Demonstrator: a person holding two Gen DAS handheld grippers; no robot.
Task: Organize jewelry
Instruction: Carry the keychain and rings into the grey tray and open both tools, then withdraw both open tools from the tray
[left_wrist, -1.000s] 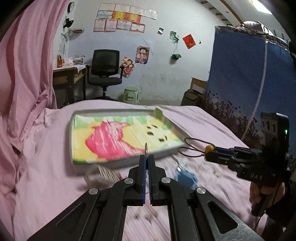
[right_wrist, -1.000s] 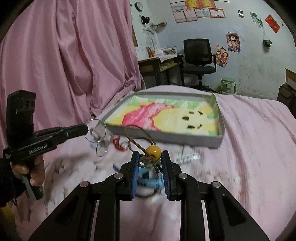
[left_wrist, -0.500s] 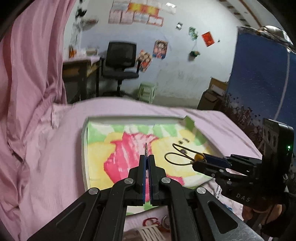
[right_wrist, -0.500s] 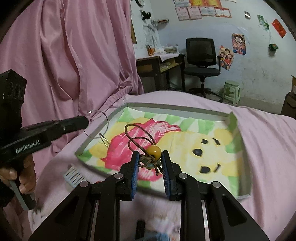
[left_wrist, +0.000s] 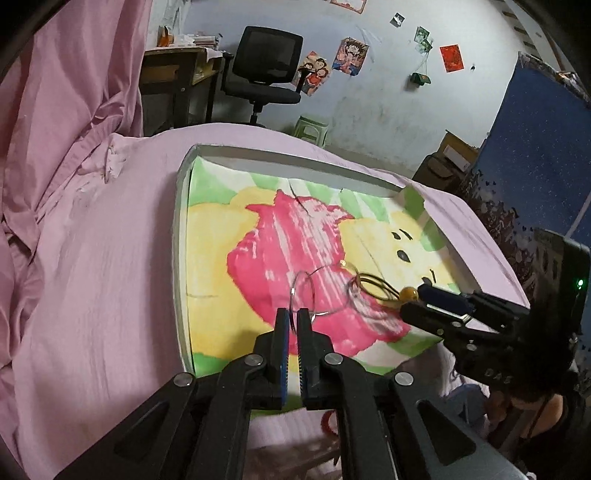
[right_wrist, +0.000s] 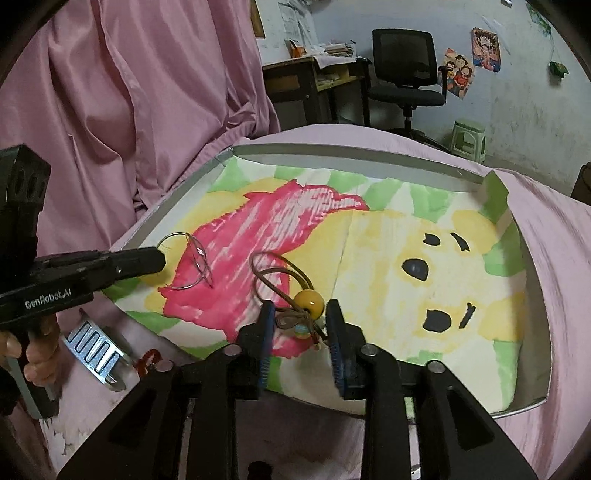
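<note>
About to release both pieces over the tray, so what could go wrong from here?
1. The wire hoops in the left hand-held gripper hang close to the cord loops of the bead cord; dropped together, they may tangle.
2. The cord is knotted between the right hand-held gripper fingers and may snag on release.
3. The hoops hang near the tray edge and could slip out.
</note>
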